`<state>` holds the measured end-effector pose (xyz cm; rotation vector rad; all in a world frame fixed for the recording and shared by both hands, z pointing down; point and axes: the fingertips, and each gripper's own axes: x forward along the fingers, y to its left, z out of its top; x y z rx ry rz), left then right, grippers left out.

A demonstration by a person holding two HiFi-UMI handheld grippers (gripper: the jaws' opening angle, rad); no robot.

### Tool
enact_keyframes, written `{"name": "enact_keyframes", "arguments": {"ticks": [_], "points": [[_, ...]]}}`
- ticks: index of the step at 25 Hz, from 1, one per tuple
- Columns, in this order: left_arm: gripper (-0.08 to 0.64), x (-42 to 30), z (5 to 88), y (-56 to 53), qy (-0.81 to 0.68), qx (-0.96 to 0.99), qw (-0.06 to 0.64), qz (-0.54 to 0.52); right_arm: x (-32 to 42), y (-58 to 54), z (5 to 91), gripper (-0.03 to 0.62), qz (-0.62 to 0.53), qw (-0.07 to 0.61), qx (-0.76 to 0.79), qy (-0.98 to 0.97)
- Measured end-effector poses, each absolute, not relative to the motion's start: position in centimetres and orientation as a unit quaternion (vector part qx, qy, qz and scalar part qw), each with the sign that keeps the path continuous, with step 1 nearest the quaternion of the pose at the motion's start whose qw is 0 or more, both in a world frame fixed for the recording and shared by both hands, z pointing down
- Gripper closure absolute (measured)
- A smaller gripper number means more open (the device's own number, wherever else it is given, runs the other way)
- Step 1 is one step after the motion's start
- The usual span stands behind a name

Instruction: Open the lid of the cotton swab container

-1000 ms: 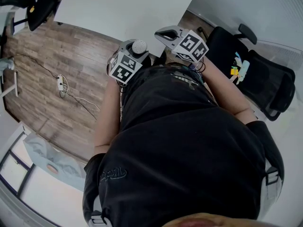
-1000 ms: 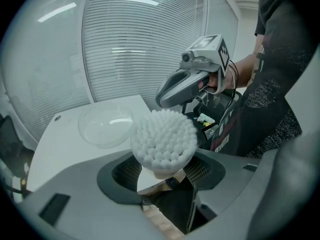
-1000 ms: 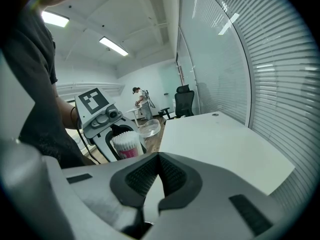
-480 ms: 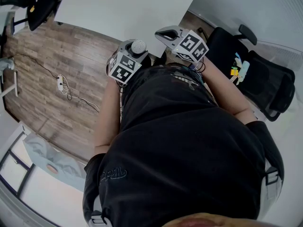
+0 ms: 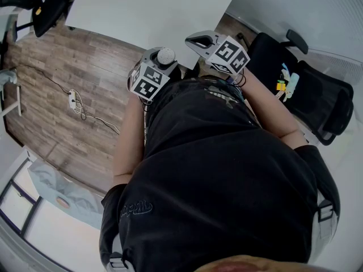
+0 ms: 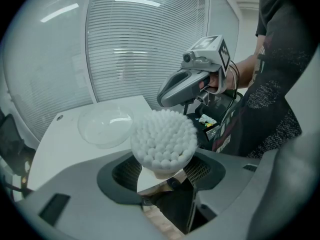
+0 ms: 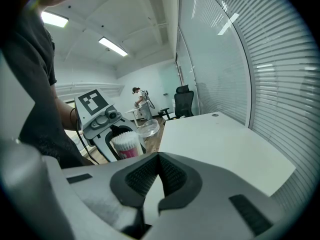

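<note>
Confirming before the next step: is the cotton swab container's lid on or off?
Off: the cotton swab container shows bare swab tips, and the clear lid lies apart on the white table.

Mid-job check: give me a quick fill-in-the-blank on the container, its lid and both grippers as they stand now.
1. The left gripper is shut on the container, whose lid is already ___.
2. The clear lid lies ___ the white table, apart from the container.
3. The right gripper is ___ and holds nothing.

Missing words: off; on; shut.
</note>
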<state>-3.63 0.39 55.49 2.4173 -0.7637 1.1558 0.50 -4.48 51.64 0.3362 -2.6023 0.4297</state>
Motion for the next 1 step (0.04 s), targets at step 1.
{"name": "enact_keyframes", "arguments": {"ticks": [1], "points": [[0.298, -3.64, 55.47, 0.36, -0.27, 0.854, 0.176, 0.408, 0.49, -4.47, 51.65, 0.571, 0.158, 0.239, 0.123, -0.95]]}}
